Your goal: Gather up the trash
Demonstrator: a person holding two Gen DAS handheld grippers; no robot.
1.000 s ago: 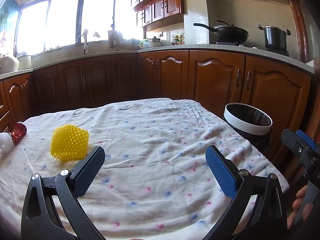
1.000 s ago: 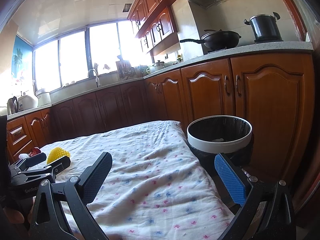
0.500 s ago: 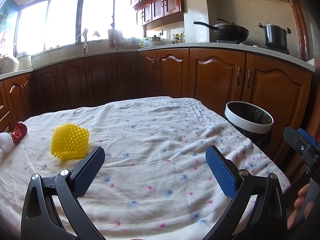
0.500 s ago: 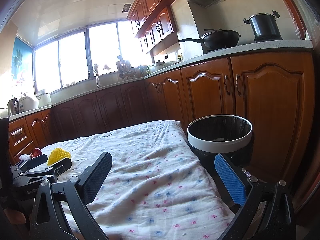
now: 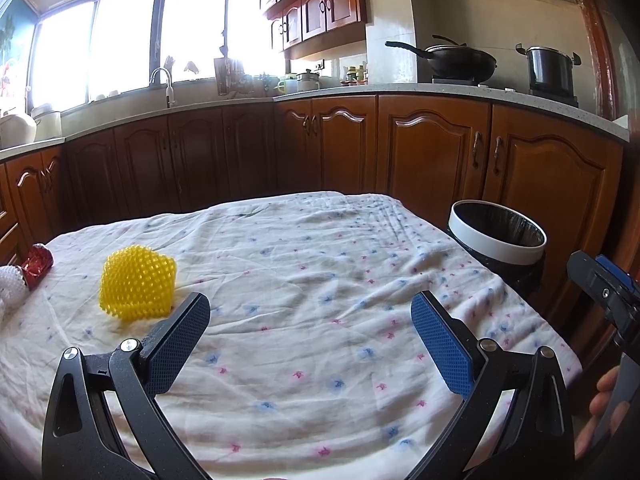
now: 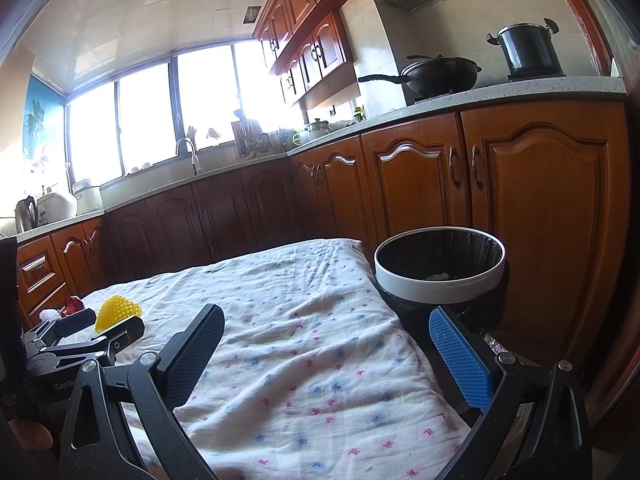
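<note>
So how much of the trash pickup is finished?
Something pale already lies in the bin. Both the left gripper and the right gripper are open, holding nothing. Left on the table: the yellow spiky piece, a red wrapper and a white piece.

- Right gripper low in frame, blue-padded fingers spread wide, nothing between them.
- Floral cloth spread under and ahead of it.
- Trash bin with white rim and black liner just beside the cloth's far right corner.
- Left gripper at left edge, near a yellow spiky piece.
- Red wrapper and white piece farther left.
</note>
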